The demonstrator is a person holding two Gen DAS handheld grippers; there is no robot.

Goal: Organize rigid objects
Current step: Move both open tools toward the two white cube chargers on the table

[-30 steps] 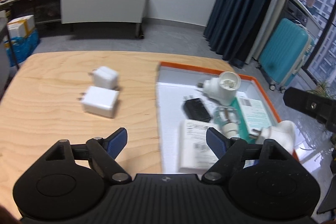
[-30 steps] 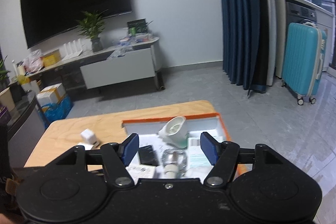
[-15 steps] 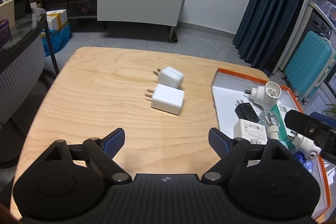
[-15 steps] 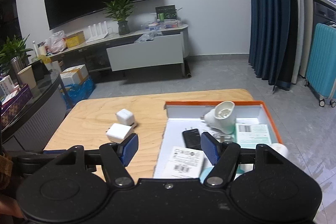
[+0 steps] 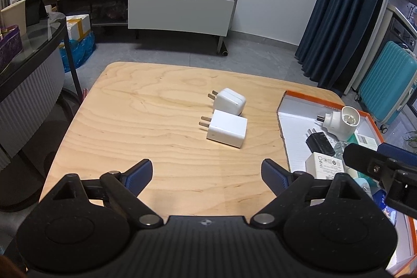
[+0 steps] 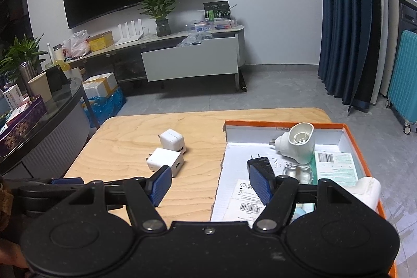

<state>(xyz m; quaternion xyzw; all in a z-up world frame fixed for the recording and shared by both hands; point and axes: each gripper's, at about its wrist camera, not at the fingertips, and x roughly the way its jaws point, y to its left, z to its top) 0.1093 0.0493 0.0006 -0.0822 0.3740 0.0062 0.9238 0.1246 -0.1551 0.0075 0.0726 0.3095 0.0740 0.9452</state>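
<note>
Both claws spread, empty, above near edge of tabletop [image 5: 135, 121].
Two white chargers centre frame on bare wood: square charger [image 5: 227, 128] just beside rounded charger [image 5: 230, 101], prongs pointing left. Left claw [image 5: 206, 172] facing them, path unobstructed; right claw [image 6: 209, 182] straddling box edge. Orange box [image 6: 349, 133] at right holding white plug adapter [image 6: 297, 147], black charger [image 5: 320, 142], labelled packets.

White chargers [image 5: 227, 119], orange-rimmed box [image 6: 361, 147], black adapter [image 5: 320, 142], perhaps teal carton [image 6: 336, 166].
</note>
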